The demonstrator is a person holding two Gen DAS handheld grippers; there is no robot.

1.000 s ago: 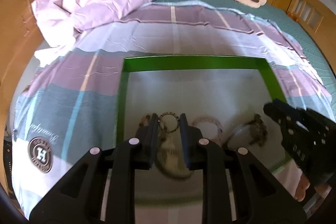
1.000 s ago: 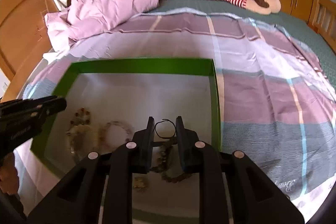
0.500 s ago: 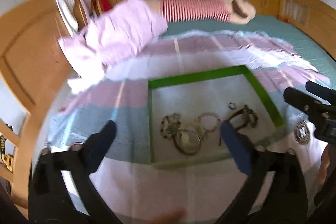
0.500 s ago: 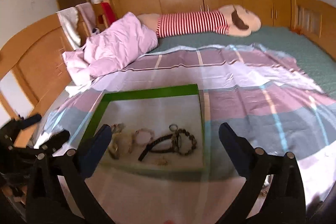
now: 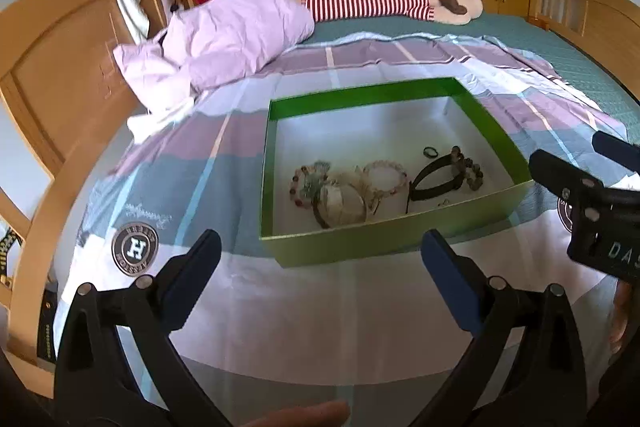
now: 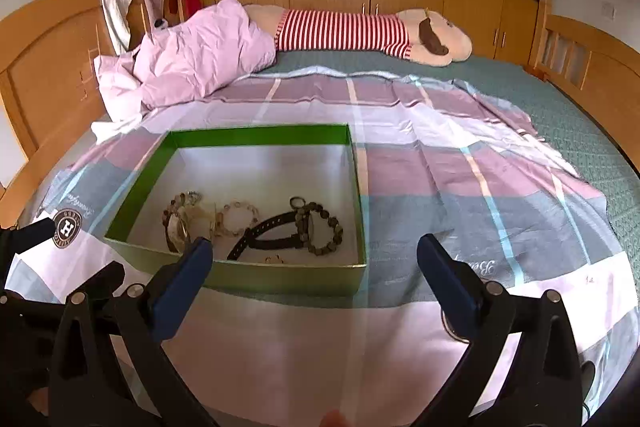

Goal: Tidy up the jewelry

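Both tools, left [image 5: 320, 275] and right [image 6: 314, 277], gape empty before the green box [image 6: 280, 277] on the bedsheet [image 6: 460, 187].

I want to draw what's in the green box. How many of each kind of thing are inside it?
Inside the green box:
Bead bracelets: 3 (multicoloured, pale pink, dark brown)
Round pale piece, can't tell what: 1
Black strap: 1
Small dark ring: 1
Tiny gold trinket: 1
Total: 7

Black plastic left gripper [image 5: 320, 267] and right gripper [image 6: 312, 275] carry blue-padded jaws, silver screws, white lettering.
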